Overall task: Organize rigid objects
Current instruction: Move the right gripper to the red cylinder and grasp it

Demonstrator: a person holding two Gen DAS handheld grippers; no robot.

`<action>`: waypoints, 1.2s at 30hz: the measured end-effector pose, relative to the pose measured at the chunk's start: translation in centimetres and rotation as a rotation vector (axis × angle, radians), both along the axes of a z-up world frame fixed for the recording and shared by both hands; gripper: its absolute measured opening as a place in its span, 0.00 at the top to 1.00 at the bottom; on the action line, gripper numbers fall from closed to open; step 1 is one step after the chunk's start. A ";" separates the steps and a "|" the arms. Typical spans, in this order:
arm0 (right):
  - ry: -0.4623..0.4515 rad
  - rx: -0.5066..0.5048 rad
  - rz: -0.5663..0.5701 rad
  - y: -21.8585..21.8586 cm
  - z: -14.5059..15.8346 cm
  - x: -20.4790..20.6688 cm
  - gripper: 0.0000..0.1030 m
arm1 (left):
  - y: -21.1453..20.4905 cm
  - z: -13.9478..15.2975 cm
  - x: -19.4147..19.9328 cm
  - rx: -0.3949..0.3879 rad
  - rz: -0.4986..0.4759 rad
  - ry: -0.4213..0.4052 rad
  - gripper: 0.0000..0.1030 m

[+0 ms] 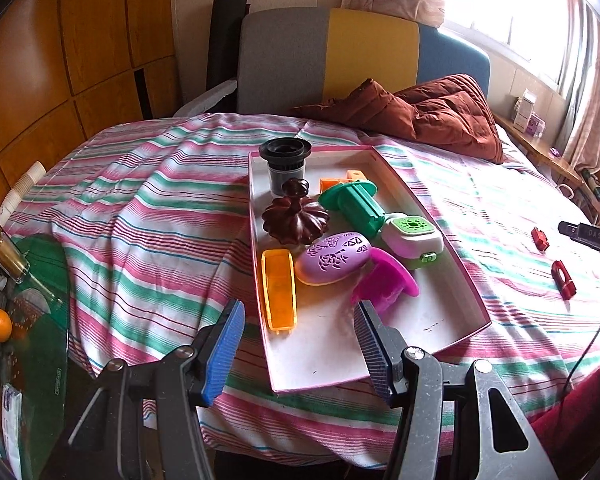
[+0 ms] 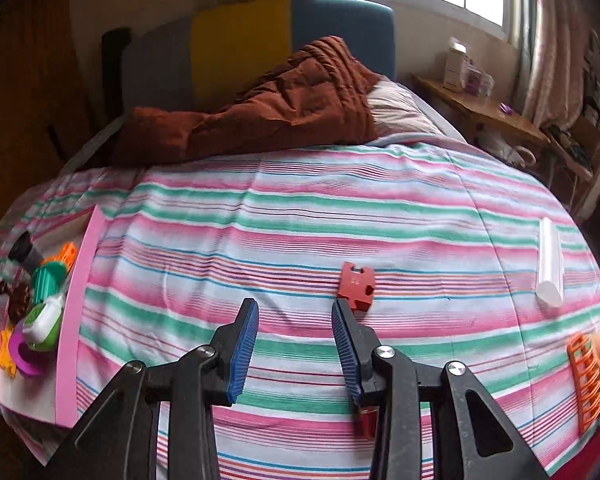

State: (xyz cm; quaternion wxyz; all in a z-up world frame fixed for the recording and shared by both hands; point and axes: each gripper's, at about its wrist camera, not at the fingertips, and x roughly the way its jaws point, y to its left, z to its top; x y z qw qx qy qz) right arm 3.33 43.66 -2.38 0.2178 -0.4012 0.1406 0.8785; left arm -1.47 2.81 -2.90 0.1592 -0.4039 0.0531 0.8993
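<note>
red block (image 2: 356,286) beside right tool (image 2: 296,312), white tube (image 2: 550,264) apart

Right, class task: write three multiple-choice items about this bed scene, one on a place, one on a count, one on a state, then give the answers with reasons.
1. Where is the flat orange plastic case?
A. In the pink-rimmed white tray
B. On the rust-brown quilt
C. On the glass table

2. How many small red plastic pieces lie on the striped bedsheet in the left wrist view?
A. None
B. Two
C. Five

3. How is the left claw?
A. Shut on a cup
B. Open, holding nothing
C. Shut on the tray rim

Answers: 1 A, it lies on the tray floor near the left wall. 2 B, one piece and another lie right of the tray. 3 B, its blue pads stand apart with nothing gripped.
</note>
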 end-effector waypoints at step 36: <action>-0.355 -0.028 0.021 -0.2 -6.2 -1.7 0.76 | 0.9 -0.5 0.4 0.001 -0.029 -0.023 0.41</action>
